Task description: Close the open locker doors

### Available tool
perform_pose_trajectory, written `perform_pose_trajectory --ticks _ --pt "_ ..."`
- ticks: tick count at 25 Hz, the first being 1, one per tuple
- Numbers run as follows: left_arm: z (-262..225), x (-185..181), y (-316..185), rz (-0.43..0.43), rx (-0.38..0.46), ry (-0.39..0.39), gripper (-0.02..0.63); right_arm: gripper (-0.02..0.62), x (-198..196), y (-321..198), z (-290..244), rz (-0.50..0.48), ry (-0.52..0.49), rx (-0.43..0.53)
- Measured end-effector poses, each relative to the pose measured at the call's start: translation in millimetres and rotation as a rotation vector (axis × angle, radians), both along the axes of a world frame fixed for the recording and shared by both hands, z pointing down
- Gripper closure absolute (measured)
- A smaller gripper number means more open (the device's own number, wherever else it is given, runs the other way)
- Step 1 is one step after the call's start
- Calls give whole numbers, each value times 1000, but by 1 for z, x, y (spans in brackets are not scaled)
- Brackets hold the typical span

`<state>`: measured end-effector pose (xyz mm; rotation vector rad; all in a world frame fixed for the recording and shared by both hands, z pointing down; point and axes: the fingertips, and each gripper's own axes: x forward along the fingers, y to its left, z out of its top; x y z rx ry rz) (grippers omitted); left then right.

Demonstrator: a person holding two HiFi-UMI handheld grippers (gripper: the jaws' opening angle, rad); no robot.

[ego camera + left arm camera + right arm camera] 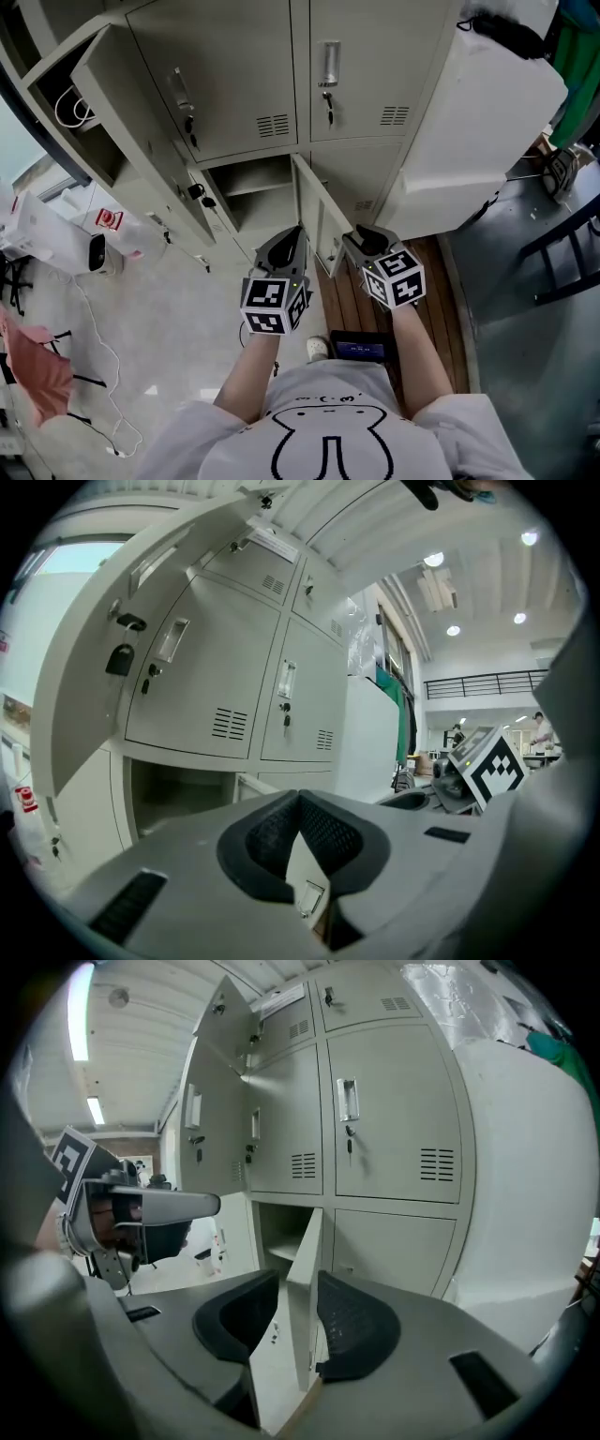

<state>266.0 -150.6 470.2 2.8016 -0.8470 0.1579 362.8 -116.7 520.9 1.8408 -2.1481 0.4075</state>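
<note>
- Head view is showing the left claw and the right claw hanging side by side in front of a bank of grey lockers, both pointing at the bottom row.
- The lower locker door is standing open, edge-on, just ahead of both claws; it is lying slightly right of the left claw's tips and left of the right claw's tips.
- In the left gripper view, the left claw is sitting with its tips pressed together and nothing pinched; the lower locker door is showing through the gap under the tips, beyond the pads.
- In the right gripper view, the right claw is standing spread, and the free edge of the lower locker door is rising in the gap between its pads, closer to the right pad; whether it is touching cannot be told.
- The open lower compartment is lying ahead and left of that edge.
- An upper locker door is also swinging wide open, above and left of both claws.
</note>
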Motion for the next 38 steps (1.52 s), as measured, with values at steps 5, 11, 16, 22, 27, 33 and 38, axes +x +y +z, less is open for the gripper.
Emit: perform_pose_trajectory --ticks 5,11,16,22,27,33,38 --pt "13 5 -10 -25 -24 -15 601 490 -2 -8 16 -122 -7 -56" --pt "18 16 -8 -7 23 -64 601 500 -1 -8 16 -176 -27 -55" --pt "27 13 -9 -28 16 -84 601 498 -12 -9 17 -237 -22 -64" --pt "39 3 -14 -68 4 -105 601 483 -35 -15 17 -329 -10 -82" --pt "49 -13 -16 -102 -6 -111 601 466 -53 -21 17 -398 -14 -78" --pt "61 -35 -13 -130 -14 -121 601 449 -74 -30 17 -440 -22 -69" --pt "65 -57 -11 -185 -25 -116 601 448 -92 -35 17 -477 -25 -61"
